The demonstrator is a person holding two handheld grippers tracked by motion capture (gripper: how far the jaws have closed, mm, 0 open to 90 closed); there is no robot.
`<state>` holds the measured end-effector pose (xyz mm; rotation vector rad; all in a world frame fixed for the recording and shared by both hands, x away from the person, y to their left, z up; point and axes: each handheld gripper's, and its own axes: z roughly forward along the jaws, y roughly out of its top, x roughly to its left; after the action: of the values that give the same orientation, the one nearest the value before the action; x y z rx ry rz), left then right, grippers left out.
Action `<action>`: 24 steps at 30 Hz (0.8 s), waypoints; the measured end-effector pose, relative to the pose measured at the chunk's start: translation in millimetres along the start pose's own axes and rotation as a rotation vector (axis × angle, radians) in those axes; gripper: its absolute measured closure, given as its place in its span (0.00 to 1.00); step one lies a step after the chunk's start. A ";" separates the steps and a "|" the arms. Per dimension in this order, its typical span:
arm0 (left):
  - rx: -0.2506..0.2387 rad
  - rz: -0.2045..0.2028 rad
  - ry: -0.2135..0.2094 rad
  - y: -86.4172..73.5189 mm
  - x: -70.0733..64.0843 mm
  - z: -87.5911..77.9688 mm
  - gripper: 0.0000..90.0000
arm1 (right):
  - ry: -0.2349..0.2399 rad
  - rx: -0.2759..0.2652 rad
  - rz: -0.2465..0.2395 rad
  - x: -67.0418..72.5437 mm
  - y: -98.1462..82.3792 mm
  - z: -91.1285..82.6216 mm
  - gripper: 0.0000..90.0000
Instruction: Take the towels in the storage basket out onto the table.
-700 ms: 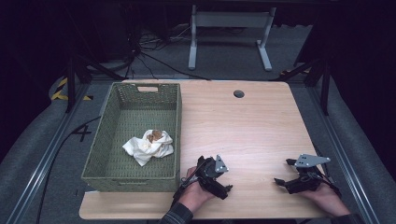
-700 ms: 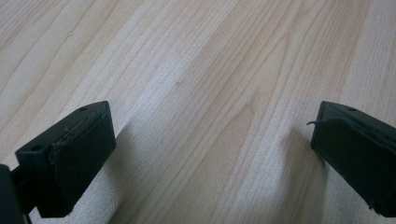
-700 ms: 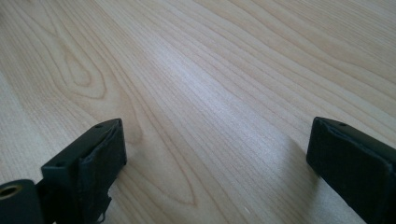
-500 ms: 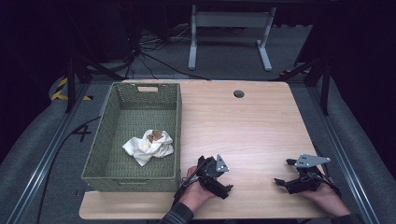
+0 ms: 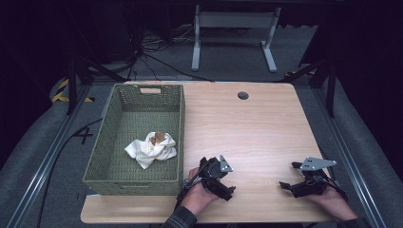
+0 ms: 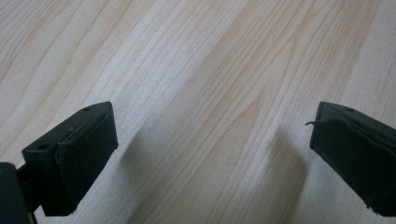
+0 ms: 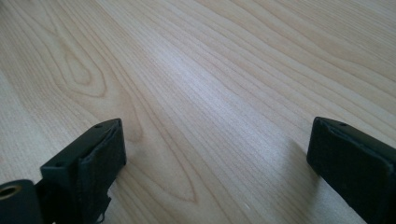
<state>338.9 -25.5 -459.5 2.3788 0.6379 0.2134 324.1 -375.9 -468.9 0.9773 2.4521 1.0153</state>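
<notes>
My left gripper (image 5: 227,189) rests on the wooden table (image 5: 247,128) near its front edge, just right of the basket, held by a hand. In the left gripper view its jaws stand wide apart over bare wood, so the left gripper (image 6: 212,158) is open and holds nothing. My right gripper (image 5: 287,186) lies near the front right corner, pointing left. The right gripper view shows the right gripper (image 7: 215,163) open too, with only wood grain between the jaws. A crumpled white cloth (image 5: 151,149) with a brown patch lies inside the green woven basket (image 5: 107,142).
The basket takes up the table's left side, overhanging its left edge. A round cable hole (image 5: 243,95) sits near the far edge. Beyond the table stands a grey metal frame (image 5: 233,33) on the floor, with cables (image 5: 147,54) to the left.
</notes>
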 end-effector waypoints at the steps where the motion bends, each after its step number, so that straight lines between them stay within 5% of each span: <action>1: -0.002 -0.003 0.002 0.5 0.5 -0.6 0.02 | 0.000 0.000 0.000 0.0 0.0 0.0 0.05; 15: -0.002 -0.036 0.002 5.7 5.9 -14.5 0.02 | 0.000 0.001 -0.001 -0.1 0.0 0.0 0.05; 24: 0.014 -0.017 0.010 10.7 5.6 -19.6 0.02 | 0.001 0.001 -0.001 -0.1 0.0 0.0 0.05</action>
<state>341.9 -19.0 -437.7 2.3865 0.6664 0.2146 324.2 -375.9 -468.9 0.9759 2.4535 1.0143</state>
